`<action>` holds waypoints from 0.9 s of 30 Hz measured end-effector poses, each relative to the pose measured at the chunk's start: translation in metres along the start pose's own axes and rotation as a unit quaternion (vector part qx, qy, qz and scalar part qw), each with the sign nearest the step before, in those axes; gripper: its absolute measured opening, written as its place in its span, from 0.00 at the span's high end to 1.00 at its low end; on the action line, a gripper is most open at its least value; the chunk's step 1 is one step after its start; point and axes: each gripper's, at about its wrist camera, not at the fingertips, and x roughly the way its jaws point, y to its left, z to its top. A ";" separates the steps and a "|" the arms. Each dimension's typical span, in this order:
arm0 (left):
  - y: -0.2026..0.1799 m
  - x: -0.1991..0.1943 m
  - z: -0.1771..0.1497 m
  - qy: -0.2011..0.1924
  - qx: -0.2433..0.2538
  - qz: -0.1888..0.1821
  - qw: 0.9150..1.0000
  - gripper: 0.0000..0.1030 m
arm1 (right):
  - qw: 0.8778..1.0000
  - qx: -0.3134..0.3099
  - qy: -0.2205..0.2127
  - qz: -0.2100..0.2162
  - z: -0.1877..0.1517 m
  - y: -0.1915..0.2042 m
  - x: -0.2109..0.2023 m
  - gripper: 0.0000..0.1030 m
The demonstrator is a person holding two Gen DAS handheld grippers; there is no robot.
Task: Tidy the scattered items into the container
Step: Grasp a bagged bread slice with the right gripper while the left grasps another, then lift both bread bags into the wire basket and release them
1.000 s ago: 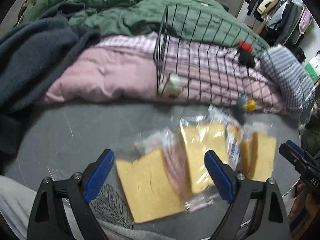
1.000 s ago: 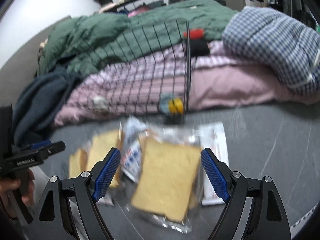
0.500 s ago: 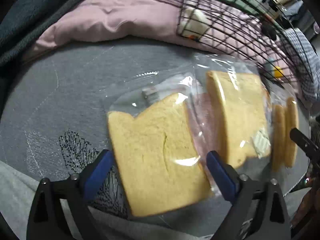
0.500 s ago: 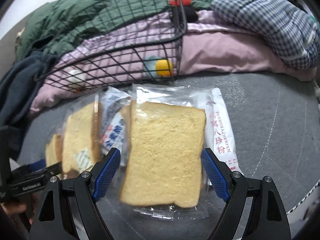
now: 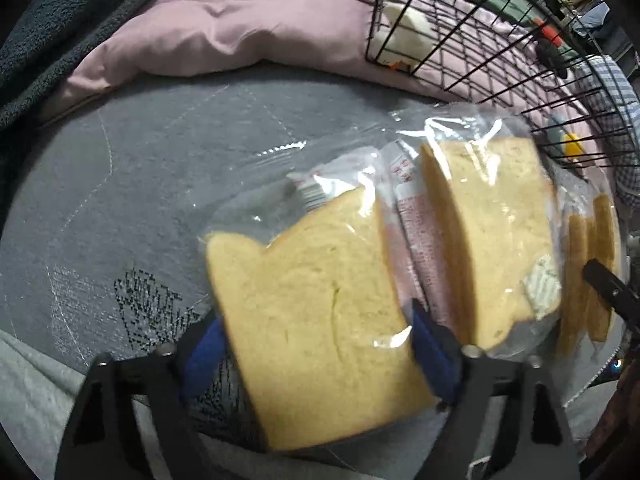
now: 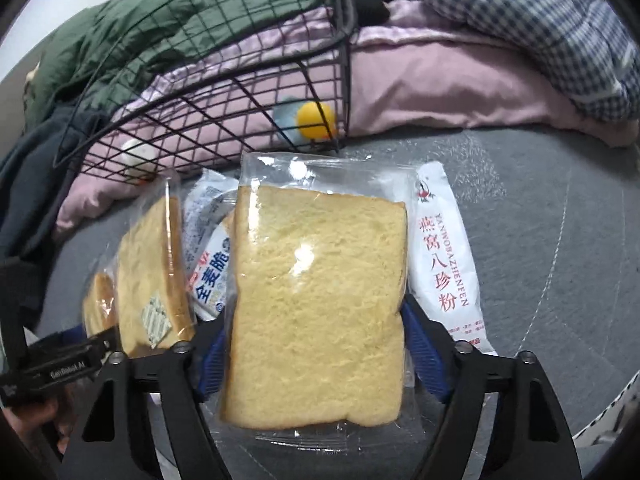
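Observation:
Several bagged bread slices lie on a grey bed cover in front of a black wire basket [image 5: 500,40] [image 6: 224,80]. My left gripper [image 5: 316,348] has its blue pads on both sides of the nearest bagged slice [image 5: 312,312], closed against it. My right gripper [image 6: 316,348] is closed the same way on another bagged slice [image 6: 320,292]. A third bagged slice [image 5: 492,240] [image 6: 152,264] lies between the two. The basket holds a white item [image 5: 408,28] and a yellow and blue toy [image 6: 308,120].
A white sachet with red lettering [image 6: 444,256] lies right of the right gripper's slice, and a blue and white snack packet [image 6: 208,248] lies left of it. Pink [image 5: 200,24], green and checked [image 6: 540,20] bedding is piled behind the basket.
Both grippers moved down and forward onto the bread, and their jaws narrowed from wide open until the pads press the bags' sides.

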 end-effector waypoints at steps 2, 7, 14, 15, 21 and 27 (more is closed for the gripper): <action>-0.001 -0.003 -0.001 -0.001 0.001 -0.003 1.000 0.25 | 1.000 -0.007 -0.007 0.003 -0.001 0.003 -0.005 0.31; -0.003 -0.018 -0.004 -0.016 0.007 -0.006 1.000 0.28 | 1.000 -0.012 -0.021 0.011 -0.001 0.005 -0.021 0.33; -0.001 -0.052 0.008 -0.053 0.016 -0.012 0.998 0.29 | 0.998 -0.019 -0.050 0.018 -0.003 0.005 -0.051 0.33; -0.003 -0.058 0.009 -0.059 0.019 -0.013 0.998 0.29 | 0.998 -0.019 -0.053 0.020 -0.003 0.005 -0.055 0.33; -0.023 -0.110 0.021 -0.111 0.053 -0.019 0.992 0.29 | 0.995 -0.038 -0.087 0.030 -0.001 0.019 -0.082 0.33; -0.053 -0.141 0.065 -0.158 0.089 -0.041 0.983 0.29 | 0.983 -0.066 -0.164 0.056 0.032 0.033 -0.114 0.33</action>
